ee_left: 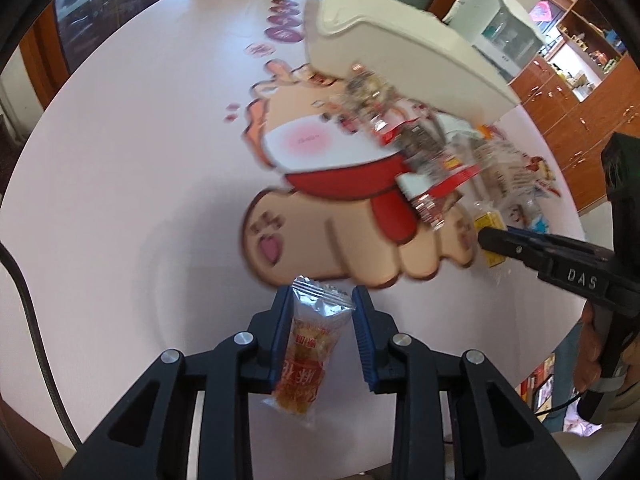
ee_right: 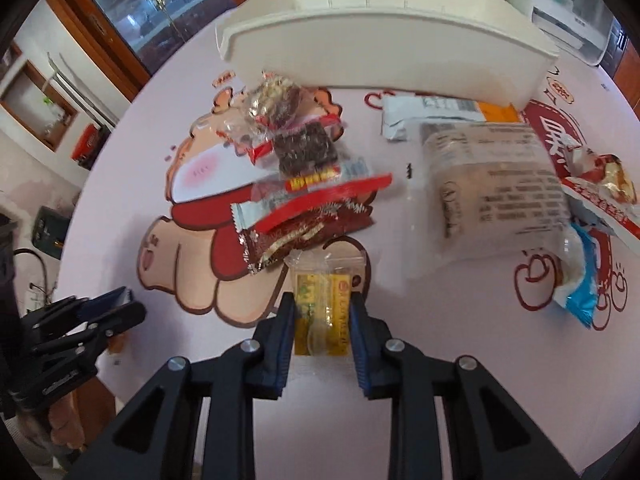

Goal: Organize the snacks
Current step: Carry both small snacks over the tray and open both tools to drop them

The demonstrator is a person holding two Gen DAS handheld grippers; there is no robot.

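— Snacks first: where do we have them?
— We hold two. Our left gripper (ee_left: 322,300) is clamped on an orange snack packet (ee_left: 307,344) with a silver crimped top, which stands between the blue pads above the bench (ee_left: 120,200). Our right gripper (ee_right: 322,304) is clamped on a small yellow packet (ee_right: 322,308) in clear wrap, down at the pink surface.
— And the ones we have not picked up?
— Just beyond the yellow packet we see a loose heap of wrappers (ee_right: 304,184): dark brown bars, red-and-white strips, clear film, piled over one another on the cartoon print (ee_right: 192,248). To its right lies a big clear bag with printed text (ee_right: 492,184); a grey-and-orange pouch (ee_right: 432,114) sits behind that, and a blue packet (ee_right: 580,280) and a red-and-white one (ee_right: 600,192) lie at the far right.
— Where do we see the bin?
— A white plastic bin (ee_right: 380,56) stands at the back of the bench, behind the heap, open side up.
— Can we see each gripper from the other side?
— Yes. From the left wrist, the right gripper (ee_left: 492,240) reaches in from the right edge, tips at the yellow packet. From the right wrist, the left gripper (ee_right: 116,304) shows at the lower left, well apart from the heap; its snack is hidden there.
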